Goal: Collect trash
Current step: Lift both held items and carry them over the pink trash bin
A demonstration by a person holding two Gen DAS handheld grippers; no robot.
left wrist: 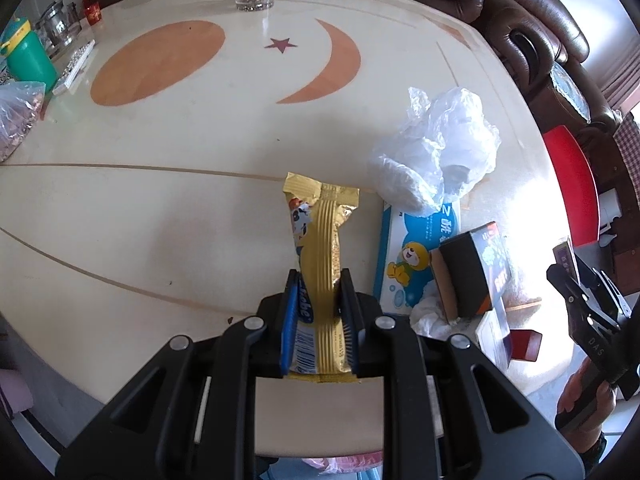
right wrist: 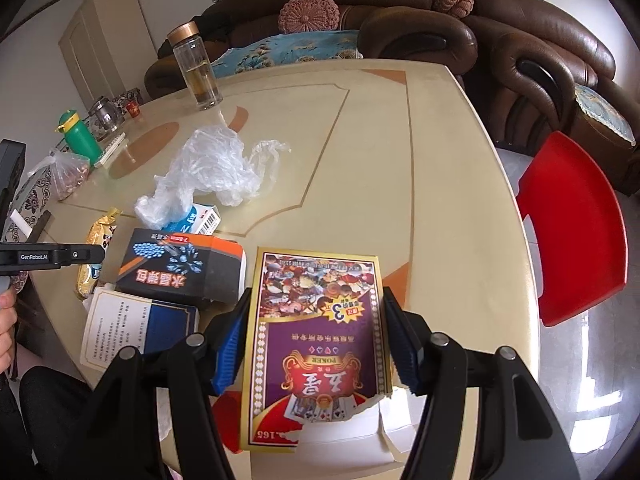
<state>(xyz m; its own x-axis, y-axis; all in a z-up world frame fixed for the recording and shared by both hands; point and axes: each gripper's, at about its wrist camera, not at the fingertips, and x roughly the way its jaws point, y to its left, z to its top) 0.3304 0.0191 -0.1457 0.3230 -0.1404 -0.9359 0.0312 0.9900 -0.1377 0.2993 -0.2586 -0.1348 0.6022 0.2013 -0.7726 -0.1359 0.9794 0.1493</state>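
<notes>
My left gripper (left wrist: 320, 280) is shut on a gold snack wrapper (left wrist: 320, 232), pinched lengthwise between the blue pads. The wrapper's far end sticks out over the cream table (left wrist: 160, 208). In the right wrist view the same wrapper (right wrist: 98, 240) shows at the left, under the left gripper's tip. My right gripper (right wrist: 316, 300) is shut on a purple and gold poker card box (right wrist: 320, 320), with a pad against each long side; its near end is torn. A crumpled clear plastic bag (right wrist: 212, 168) lies further back on the table.
A black and orange box (right wrist: 184, 268), a white and blue box (right wrist: 136, 328) and a blue-white carton (left wrist: 416, 260) cluster near the front edge. A glass bottle (right wrist: 198, 68) and a green cup (right wrist: 78, 136) stand at the back. A red chair (right wrist: 576, 232) stands on the right, brown sofas beyond.
</notes>
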